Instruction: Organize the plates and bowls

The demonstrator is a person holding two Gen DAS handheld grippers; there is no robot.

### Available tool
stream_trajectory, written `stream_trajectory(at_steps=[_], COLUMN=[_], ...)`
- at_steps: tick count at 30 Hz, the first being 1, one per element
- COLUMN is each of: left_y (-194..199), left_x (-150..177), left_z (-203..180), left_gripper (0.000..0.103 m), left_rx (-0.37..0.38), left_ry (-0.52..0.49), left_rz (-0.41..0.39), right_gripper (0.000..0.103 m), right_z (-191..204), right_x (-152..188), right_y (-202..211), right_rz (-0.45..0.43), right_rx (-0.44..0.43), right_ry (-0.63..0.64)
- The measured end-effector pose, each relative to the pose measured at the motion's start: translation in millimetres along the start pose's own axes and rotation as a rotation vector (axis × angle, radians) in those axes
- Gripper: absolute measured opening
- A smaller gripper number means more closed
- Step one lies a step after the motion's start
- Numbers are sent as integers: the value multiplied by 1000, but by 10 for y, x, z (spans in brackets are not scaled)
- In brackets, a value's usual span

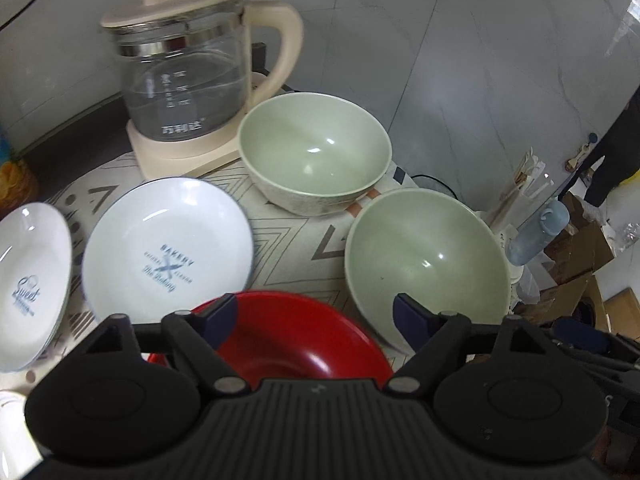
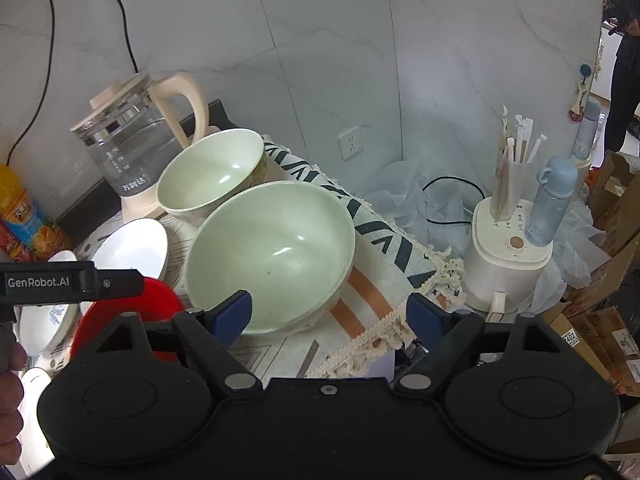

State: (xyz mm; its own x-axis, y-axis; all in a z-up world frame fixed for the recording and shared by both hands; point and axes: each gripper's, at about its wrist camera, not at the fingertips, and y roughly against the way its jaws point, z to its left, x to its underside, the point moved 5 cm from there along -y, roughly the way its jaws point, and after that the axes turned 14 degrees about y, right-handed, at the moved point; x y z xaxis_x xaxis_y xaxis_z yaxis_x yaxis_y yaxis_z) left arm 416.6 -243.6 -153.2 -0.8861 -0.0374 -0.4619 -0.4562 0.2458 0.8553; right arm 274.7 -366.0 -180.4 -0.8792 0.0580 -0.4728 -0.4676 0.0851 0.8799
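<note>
Left wrist view, read from left to right: a white "Sweet" plate point(image 1: 30, 280) lies at the far left edge of the bench point(image 1: 296, 236), just beside a white "Bakery" plate point(image 1: 168, 252). Behind them stands a glass kettle point(image 1: 180, 76). Directly ahead of and below the left hand-held gripper point(image 1: 316, 316) sits a red bowl point(image 1: 296, 340), its rim passing under the left fingertip while the jaws stand spread wide with nothing between them. Farther back is the rear green bowl point(image 1: 316, 152), and to the right the near green bowl point(image 1: 424, 256), whose rim comes just beside the right fingertip.

In the right wrist view the same near green bowl point(image 2: 272, 252) lies straight ahead and slightly left of the right hand-held gripper point(image 2: 328, 316), also released and empty; the left finger point(image 2: 232, 312) overlaps the bowl's near rim in the picture, though contact cannot be confirmed. The rear green bowl point(image 2: 212, 172) is beyond it, touching or nearly so.

Being round, the bowls offer no long axis; any rim point serves. The right gripper looks nearer the near green bowl, so nesting it with its twin probably calls for a short reach forward and left onto the rim.
</note>
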Motion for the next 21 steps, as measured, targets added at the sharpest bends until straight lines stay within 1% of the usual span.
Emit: stream_trajectory(at_steps=[5, 8, 10, 11, 13, 14, 16, 19, 21], left_y=[-170, -252, -304, -336, -397, -430, -501, -602, -671], left_x=[-74, -105, -126, -136, -158, -170, -190, -210, -205], left_z=[-91, -120, -123, -129, -137, -137, -131, -121, -133], left_gripper=[70, 63, 56, 54, 49, 48, 41, 33, 29], left_rx=[4, 12, 18, 22, 30, 30, 34, 39, 43], left_ry=[-10, -12, -5, -6, -13, -13, -8, 4, 6], left_rz=[19, 29, 39, 45, 55, 60, 78, 104, 125], right_gripper=[72, 69, 62, 61, 52, 50, 42, 34, 31], right_z=[-51, -63, -76, -85, -95, -100, -105, -104, -93], right_x=[-3, 3, 9, 12, 10, 6, 1, -6, -6], right_y=[-171, -259, -313, -335, -379, -402, -447, -518, -569], right_rz=[28, 46, 58, 62, 68, 72, 80, 93, 105], right_rx=[-17, -19, -25, -28, -33, -37, -44, -51, -58], right_ry=[-39, -49, -56, -60, -67, -70, -80, -90, -94])
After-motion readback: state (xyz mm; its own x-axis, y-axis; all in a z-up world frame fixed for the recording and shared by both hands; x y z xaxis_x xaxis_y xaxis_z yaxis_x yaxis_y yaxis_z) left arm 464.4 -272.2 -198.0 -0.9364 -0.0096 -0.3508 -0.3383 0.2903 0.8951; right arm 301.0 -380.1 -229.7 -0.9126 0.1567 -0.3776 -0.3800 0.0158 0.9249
